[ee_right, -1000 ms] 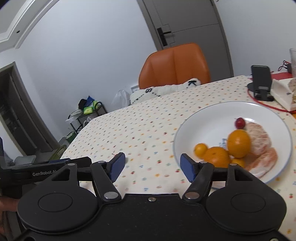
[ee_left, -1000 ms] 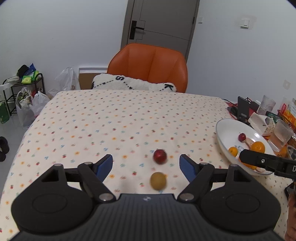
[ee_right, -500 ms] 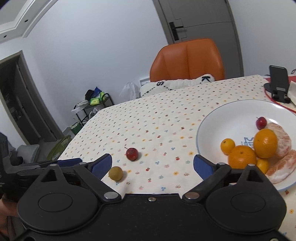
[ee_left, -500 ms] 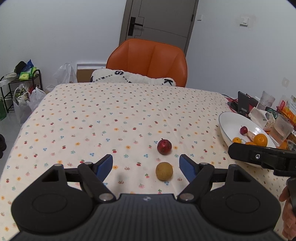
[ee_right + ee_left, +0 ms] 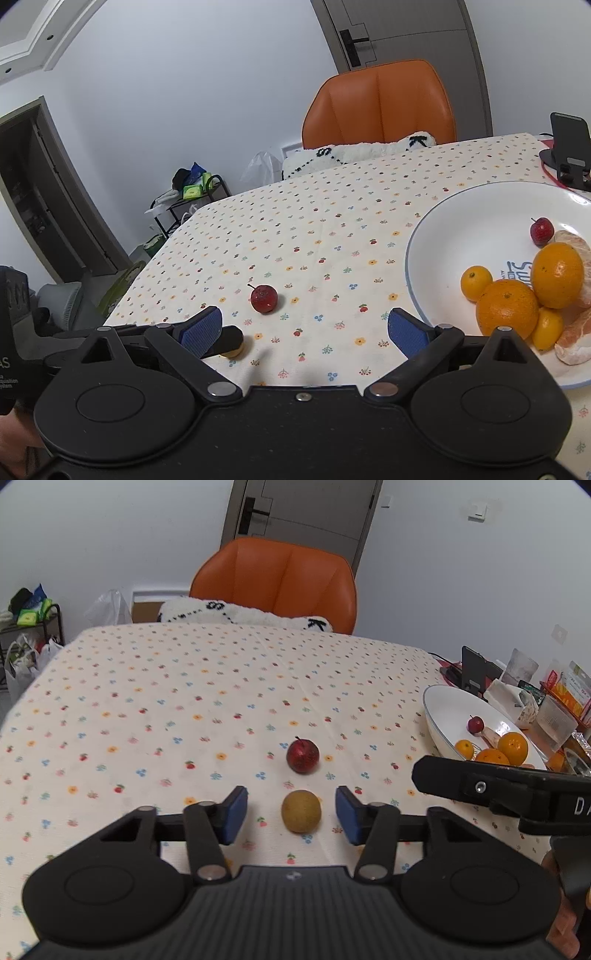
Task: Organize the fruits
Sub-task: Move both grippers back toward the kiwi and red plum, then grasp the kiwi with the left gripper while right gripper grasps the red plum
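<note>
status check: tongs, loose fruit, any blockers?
Left tongs open, straddling the brown fruit, not closed on it. Right tongs open, empty. Red fruit loose on the tablecloth, outside the plate. Nothing in the way.

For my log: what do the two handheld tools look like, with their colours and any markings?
Both are matte black. The left tool and right tool each have two round hubs, silver pivot screws, linkage arms and blue textured pads. White lettering shows on both bodies, only partly legible. No sleeves visible.

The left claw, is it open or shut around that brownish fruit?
Open. The left claw has its blue pads standing apart on either side of the brownish fruit, with tablecloth showing in both gaps.
</note>
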A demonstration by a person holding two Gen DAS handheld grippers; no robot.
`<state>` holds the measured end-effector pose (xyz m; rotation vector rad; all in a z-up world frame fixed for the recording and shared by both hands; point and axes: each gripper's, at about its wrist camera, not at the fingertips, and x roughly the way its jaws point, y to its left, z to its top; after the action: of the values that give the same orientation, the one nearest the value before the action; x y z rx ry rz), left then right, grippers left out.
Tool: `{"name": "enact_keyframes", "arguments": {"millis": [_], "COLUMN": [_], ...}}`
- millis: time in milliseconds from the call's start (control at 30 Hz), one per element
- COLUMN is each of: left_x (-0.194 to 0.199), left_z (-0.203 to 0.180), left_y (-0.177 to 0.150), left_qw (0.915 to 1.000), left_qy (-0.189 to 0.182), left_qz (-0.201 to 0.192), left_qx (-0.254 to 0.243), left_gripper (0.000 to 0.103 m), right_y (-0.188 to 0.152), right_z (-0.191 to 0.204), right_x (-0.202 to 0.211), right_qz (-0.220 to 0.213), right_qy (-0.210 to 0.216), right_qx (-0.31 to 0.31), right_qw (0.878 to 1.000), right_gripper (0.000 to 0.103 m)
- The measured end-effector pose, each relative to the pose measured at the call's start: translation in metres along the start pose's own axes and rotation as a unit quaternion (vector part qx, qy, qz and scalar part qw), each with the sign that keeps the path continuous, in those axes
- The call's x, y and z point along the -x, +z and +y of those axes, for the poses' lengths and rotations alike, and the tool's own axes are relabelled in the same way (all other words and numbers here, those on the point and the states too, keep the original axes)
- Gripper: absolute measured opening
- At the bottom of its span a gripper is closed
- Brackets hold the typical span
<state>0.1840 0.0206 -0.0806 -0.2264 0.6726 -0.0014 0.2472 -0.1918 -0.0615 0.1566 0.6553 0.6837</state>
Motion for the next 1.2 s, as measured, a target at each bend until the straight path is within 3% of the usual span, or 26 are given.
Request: {"name": "enact_keyframes", "arguments": {"millis": [33, 100, 167, 367, 700, 1200], "left_x": [-0.002, -0.007, -0.006, -0.002, 0.004, 0.019], "left_z": [0.000, -0.001, 0.000, 0.009, 0.027, 0.058], "left_y": [-0.001, -0.002, -0.003, 0.002, 0.010, 0.017], "left_qw": [1.0000, 0.9999, 0.9998, 0.9999, 0.9997, 0.9979], "left_qy": [-0.001, -0.005, -0.010, -0.005, 0.019, 0.049], "left_qz": [0.004, 0.016, 0.015, 0.009, -0.001, -0.015], "left_qx": [0.001, 0.000, 0.001, 0.006, 0.016, 0.039], "left_gripper": [0.044, 0.028, 0.023, 0.023, 0.023, 0.023], "right_y": [0.000, 0.000, 0.000, 0.000, 0.007, 0.009], "right_z": [-0.001, -0.002, -0.002, 0.001, 0.013, 0.031], "right_x": [-0.001, -0.003, -0.004, -0.014, -0.032, -0.060], "right_qz": [0.001, 0.003, 0.004, 0.008, 0.018, 0.042], "right_qy": [0.001, 0.003, 0.008, 0.012, 0.026, 0.029], "right_qx": [-0.001, -0.004, -0.005, 0.002, 0.021, 0.050], "right_qw": [1.000, 1.000, 1.000, 1.000, 0.999, 0.997], "right_gripper": [0.097, 0.097, 0.097, 0.096, 0.076, 0.060]}}
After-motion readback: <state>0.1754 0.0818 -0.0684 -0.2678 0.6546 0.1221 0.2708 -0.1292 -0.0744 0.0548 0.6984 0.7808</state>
